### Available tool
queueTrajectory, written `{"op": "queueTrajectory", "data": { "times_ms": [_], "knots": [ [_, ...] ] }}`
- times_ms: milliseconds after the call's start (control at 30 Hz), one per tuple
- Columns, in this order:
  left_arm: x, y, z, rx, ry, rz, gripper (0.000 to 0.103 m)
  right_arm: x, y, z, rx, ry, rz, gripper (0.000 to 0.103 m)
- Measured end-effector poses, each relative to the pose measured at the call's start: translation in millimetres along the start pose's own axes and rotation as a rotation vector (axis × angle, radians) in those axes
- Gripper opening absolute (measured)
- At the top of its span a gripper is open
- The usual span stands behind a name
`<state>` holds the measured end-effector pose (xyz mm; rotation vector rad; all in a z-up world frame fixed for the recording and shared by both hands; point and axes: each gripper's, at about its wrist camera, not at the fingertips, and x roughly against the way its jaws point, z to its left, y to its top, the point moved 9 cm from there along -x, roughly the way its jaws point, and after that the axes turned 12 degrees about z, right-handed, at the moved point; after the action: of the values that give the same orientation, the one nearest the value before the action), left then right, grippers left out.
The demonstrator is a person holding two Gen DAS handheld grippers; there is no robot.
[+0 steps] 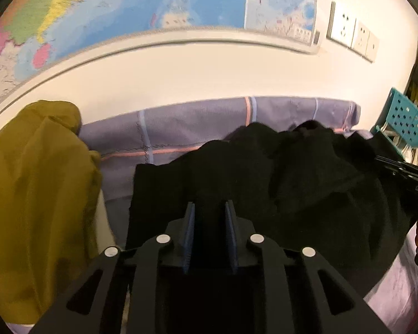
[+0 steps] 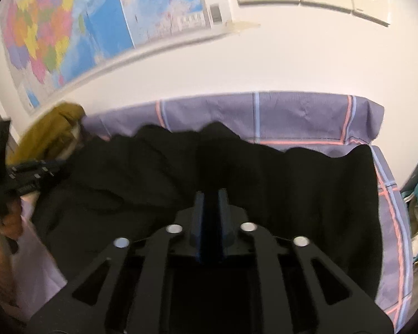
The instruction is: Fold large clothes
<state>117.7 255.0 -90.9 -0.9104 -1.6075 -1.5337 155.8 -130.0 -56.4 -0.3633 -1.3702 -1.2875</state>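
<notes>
A large black garment (image 1: pixel 306 172) lies rumpled on a bed with a purple checked sheet (image 1: pixel 195 122). In the left wrist view my left gripper (image 1: pixel 210 208) is shut on a raised fold of the black cloth near its left edge. In the right wrist view the same black garment (image 2: pixel 306 183) spreads across the sheet (image 2: pixel 301 117). My right gripper (image 2: pixel 212 194) has its blue pads close together, with a ridge of the black cloth pinched between them. Each gripper's black body shows at the edge of the other's view, with a hand (image 2: pixel 5 222) behind it.
A mustard-yellow jacket (image 1: pixel 33 194) is heaped at the left by the wall. A coloured map (image 1: pixel 125 8) and white wall sockets (image 1: pixel 351 30) hang above the bed. At the right stands a teal perforated basket (image 1: pixel 404 117). Pale pink bedding (image 2: pixel 39 264) lies nearer me.
</notes>
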Motion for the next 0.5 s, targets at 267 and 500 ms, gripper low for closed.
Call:
{"op": "queueTrajectory", "data": {
  "times_ms": [267,500],
  "knots": [
    [20,-11,-11,-0.029,-0.009,-0.047,0.035,30,-12,8,0.048,0.013,-0.040,0.049],
    [-5,-17,-10,-0.019,0.012,0.015,0.035,-6,-18,-19,0.009,-0.052,0.034,0.043]
  ]
}}
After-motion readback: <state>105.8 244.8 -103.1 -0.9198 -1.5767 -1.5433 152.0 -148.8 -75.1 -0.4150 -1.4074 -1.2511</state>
